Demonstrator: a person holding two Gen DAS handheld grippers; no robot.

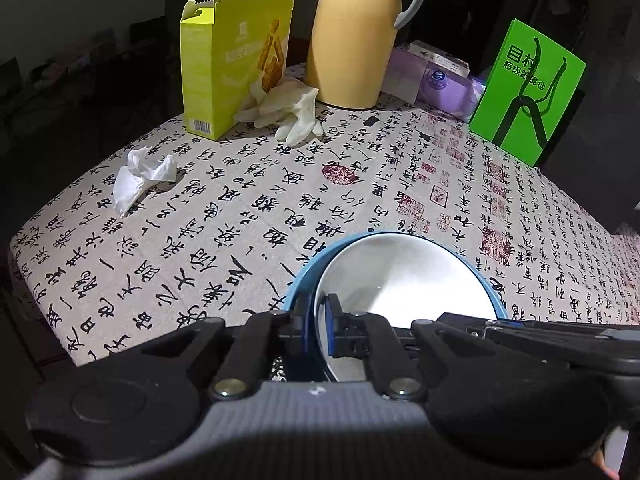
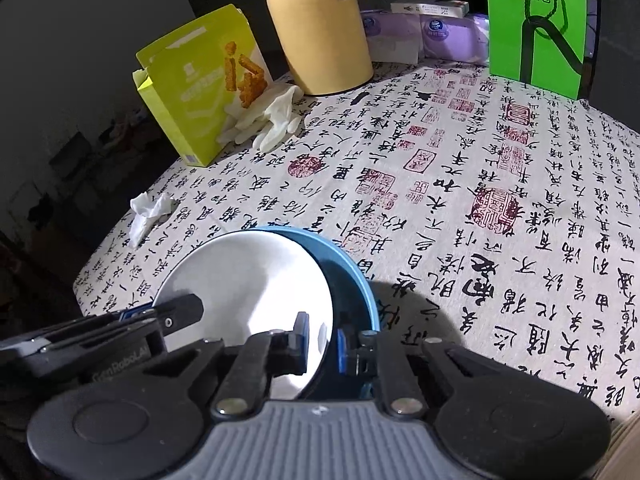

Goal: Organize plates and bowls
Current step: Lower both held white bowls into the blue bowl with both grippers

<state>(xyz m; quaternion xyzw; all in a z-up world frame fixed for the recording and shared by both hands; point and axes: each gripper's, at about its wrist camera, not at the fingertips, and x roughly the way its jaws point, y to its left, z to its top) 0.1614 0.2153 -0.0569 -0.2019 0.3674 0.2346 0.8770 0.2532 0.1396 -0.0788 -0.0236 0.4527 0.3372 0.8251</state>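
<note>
Black linkage grippers (image 1: 318, 320) with blue pads (image 1: 331, 326), grey ribbed housings (silver pivot screws).

Both grippers tilt steeply down toward the table, side by side. The left gripper (image 1: 318, 326) is clamped on the rim of the bowl (image 1: 404, 276), one blue pad each side. The right gripper (image 2: 324, 334) pinches the opposite rim the same way, jaws nearly together.
</note>
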